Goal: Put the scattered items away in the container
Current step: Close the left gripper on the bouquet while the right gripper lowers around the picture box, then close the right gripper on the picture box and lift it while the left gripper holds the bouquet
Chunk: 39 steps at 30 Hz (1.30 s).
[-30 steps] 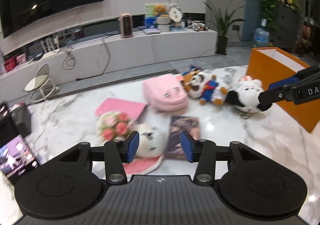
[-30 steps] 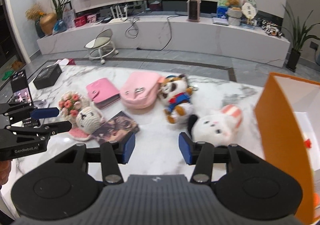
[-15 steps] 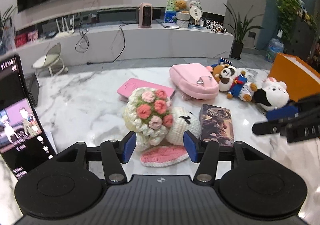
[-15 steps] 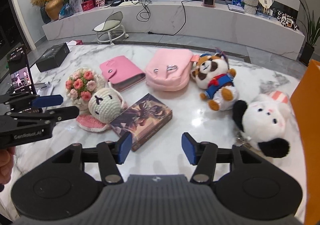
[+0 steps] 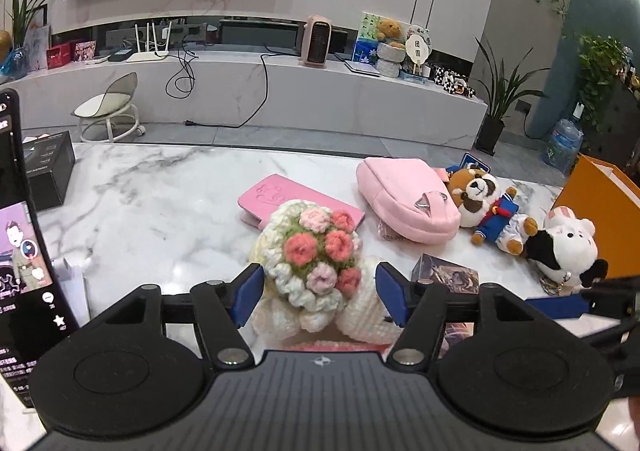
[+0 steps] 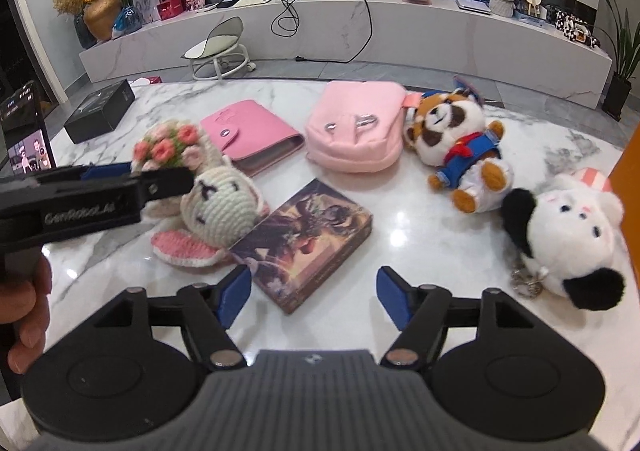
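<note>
Both hands are at the reaching stage, nothing lifted yet. The left gripper (image 5: 319, 293) hangs over the crocheted bouquet of pink and coral yarn roses (image 5: 316, 251), its jaws opening with the flowers showing between the blue pads but not pressed by them. The right gripper (image 6: 313, 293) points down at the flat dark box with fantasy artwork on its lid (image 6: 306, 241); its jaws are opening too, the box's near corner lying just ahead of them, unheld.

Next, I judge, each hand must sink until its pads straddle its target, then close and carry it to the tall orange cardboard container (image 5: 600, 207) at the table's right end.

The right wrist view shows the crocheted white rabbit head with pink ears (image 6: 218, 207) touching the bouquet and lying partly under the left fingers; the left view mostly hides it. Only the left view shows the container's open rim.
</note>
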Each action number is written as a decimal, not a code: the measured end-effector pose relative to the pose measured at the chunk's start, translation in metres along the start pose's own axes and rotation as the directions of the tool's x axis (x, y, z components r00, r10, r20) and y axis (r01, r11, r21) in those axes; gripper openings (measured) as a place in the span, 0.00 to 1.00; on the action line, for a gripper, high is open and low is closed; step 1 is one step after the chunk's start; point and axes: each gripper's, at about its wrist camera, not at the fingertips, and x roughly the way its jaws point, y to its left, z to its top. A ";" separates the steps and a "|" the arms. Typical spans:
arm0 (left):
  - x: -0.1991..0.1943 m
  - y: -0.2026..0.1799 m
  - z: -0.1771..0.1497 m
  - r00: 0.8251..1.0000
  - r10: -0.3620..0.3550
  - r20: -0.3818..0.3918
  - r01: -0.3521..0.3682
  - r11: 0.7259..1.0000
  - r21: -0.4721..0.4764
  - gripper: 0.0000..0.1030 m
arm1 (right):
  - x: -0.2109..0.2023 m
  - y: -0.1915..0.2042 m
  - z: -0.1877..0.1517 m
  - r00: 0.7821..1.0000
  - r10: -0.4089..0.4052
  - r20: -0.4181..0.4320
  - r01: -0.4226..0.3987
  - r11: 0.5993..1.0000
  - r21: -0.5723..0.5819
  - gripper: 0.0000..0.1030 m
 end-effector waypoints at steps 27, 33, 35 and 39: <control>-0.042 0.019 0.011 0.999 -0.020 -0.034 0.018 0.998 -0.055 0.20 | 0.022 0.030 -0.004 1.000 -0.013 0.011 0.013 1.000 0.015 0.72; -0.037 0.023 0.009 0.998 -0.010 -0.059 0.006 0.998 -0.057 0.20 | 0.031 0.040 -0.003 0.996 -0.083 0.031 0.081 0.995 0.066 0.75; -0.037 0.025 0.008 0.998 -0.008 -0.063 0.004 0.998 -0.059 0.20 | 0.034 0.042 -0.002 0.994 -0.104 0.037 0.100 0.991 0.091 0.75; -0.036 0.027 0.006 0.998 -0.005 -0.064 0.001 0.998 -0.060 0.20 | 0.041 0.045 -0.001 0.988 -0.152 0.039 0.144 0.978 0.153 0.75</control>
